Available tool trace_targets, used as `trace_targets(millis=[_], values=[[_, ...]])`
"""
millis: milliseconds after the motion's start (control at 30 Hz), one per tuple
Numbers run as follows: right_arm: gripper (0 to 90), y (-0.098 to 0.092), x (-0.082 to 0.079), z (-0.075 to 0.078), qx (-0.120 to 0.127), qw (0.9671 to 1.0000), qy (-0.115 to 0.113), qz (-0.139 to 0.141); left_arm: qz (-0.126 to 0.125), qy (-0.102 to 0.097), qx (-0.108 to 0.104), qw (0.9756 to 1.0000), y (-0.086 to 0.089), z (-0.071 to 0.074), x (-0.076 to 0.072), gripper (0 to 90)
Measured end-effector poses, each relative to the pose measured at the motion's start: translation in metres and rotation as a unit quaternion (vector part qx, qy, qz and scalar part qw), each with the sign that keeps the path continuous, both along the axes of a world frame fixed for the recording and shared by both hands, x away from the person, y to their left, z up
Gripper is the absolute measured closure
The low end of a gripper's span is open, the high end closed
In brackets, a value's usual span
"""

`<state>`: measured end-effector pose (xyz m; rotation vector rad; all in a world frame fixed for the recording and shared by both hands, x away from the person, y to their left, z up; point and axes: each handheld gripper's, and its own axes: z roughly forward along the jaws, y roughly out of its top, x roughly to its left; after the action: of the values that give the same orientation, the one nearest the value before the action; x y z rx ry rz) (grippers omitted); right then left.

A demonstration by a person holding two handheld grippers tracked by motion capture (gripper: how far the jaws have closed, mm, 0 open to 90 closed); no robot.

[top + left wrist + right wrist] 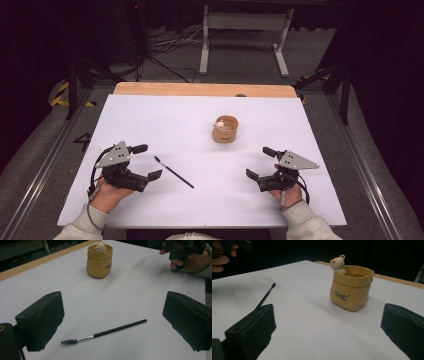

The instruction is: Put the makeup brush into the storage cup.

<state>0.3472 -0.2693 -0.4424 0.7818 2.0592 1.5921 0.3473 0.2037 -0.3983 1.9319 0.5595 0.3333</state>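
Both claws, left (148,161) and right (258,162), gape wide and empty; thin black spoolie brush (105,332) lies ungrasped on white worktop (165,117), tan bear-topped pot (225,129) unfilled.

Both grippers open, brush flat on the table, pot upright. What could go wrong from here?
1. The brush is thin and lies flat on the table; the left gripper may scrape the surface or flick it rather than pinch it.
2. The bear pot stands free; the right gripper could nudge or tip it.

Bright even light, soft shadows, dark surroundings
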Motion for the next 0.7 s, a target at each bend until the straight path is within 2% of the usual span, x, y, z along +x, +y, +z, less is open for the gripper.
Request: trace_targets(millis=[33,200,333,533,567,700], values=[[0.0,0.0,0.0,0.0,0.0,1.0,0.0,0.0,0.0,0.0,0.0,1.0,0.0,0.0,0.0,4.5],[0.0,-0.002,0.0,0.0,0.003,1.0,-0.001,-0.005,-0.016,0.01,0.027,0.9995,-0.01,0.009,0.008,4.3],[0.0,-0.002,-0.001,0.001,-0.001,1.0,-0.002,-0.006,-0.026,0.019,0.052,0.9981,-0.015,0.014,0.016,4.1],[0.0,-0.003,0.0,0.001,0.001,1.0,0.003,-0.009,-0.037,0.036,0.091,0.9945,-0.022,0.018,0.024,4.0],[0.0,-0.003,0.0,0.001,0.001,1.0,0.003,-0.009,-0.037,0.036,0.091,0.9945,-0.022,0.018,0.024,4.0],[0.0,-0.003,0.0,0.001,0.001,0.9999,0.007,-0.01,-0.041,0.04,0.129,0.9899,-0.029,0.022,0.028,3.9]])
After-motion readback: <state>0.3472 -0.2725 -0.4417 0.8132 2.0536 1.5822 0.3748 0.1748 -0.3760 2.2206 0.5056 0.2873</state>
